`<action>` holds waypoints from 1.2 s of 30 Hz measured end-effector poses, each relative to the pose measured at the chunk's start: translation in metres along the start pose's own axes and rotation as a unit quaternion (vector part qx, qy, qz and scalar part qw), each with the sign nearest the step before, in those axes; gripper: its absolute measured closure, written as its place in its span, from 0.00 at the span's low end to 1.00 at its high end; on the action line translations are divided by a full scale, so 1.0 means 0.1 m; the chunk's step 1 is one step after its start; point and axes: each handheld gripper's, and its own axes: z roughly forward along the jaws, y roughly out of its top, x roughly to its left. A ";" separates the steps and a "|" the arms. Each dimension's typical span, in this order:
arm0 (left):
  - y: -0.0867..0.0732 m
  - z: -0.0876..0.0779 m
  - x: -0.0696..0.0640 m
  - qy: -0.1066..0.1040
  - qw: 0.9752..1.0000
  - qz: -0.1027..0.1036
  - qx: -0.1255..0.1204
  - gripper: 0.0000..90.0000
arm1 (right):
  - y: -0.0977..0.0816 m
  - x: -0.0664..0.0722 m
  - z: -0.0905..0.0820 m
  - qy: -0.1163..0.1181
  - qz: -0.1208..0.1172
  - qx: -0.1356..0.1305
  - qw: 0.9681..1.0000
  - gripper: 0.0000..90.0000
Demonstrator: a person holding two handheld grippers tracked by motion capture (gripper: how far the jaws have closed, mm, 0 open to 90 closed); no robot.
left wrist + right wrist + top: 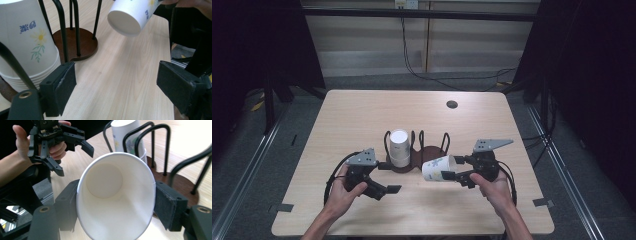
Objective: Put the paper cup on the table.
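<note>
Looking down the right hand-held gripper (113, 207) reveals the paper cup's (112, 195) hollow inside.

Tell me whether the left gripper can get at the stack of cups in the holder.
Probably yes: the left gripper is open beside the stack of cups, though the holder's wire loops partly fence it.

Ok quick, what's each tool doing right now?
Left tool: open, holding nothing.
Right tool: shut on a paper cup, lying on its side.
</note>
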 end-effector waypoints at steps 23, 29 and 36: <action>-0.06 -0.05 0.09 0.021 1.000 -0.006 0.005 0.18 | -0.01 -0.19 -0.18 -0.052 0.007 0.024 0.998 0.32; -0.08 -0.03 0.08 0.023 1.000 -0.001 0.012 0.18 | -0.01 -0.24 -0.25 -0.068 0.007 0.026 0.997 0.32; -0.09 -0.05 0.09 0.022 1.000 0.000 0.011 0.18 | 0.00 -0.30 -0.32 -0.096 0.002 0.039 0.995 0.32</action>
